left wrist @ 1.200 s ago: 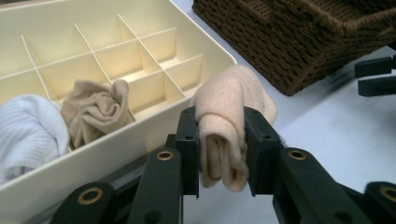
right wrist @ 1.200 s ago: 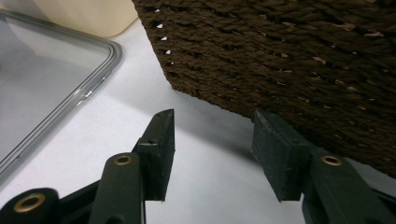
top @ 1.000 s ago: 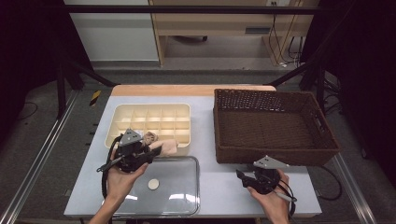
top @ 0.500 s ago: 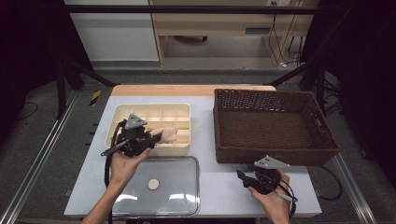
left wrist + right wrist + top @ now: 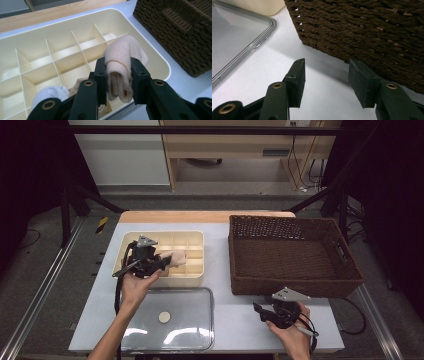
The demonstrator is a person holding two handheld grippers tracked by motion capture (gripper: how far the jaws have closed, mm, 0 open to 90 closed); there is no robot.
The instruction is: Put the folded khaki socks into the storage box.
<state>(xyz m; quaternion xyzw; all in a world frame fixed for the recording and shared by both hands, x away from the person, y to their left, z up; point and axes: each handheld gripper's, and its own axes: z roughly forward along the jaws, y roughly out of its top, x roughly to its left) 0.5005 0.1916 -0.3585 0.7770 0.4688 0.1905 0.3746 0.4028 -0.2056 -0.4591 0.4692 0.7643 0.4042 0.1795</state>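
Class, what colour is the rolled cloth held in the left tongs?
Pale beige rolled cloth, clearest in the left gripper view.

One divided tray (image 5: 196, 239), one wicker basket (image 5: 295, 255), one clear lid (image 5: 190, 320), three rolled socks (image 5: 123, 72)

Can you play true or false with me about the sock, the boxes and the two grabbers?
1. The left gripper is squeezing a rolled beige sock. True.
2. The sock is over the wicker basket. False: it is over the cream divided tray.
3. The right gripper holds a sock. False: it is open, with nothing between its jaws.
4. The clear lid lies flat on the table. True.
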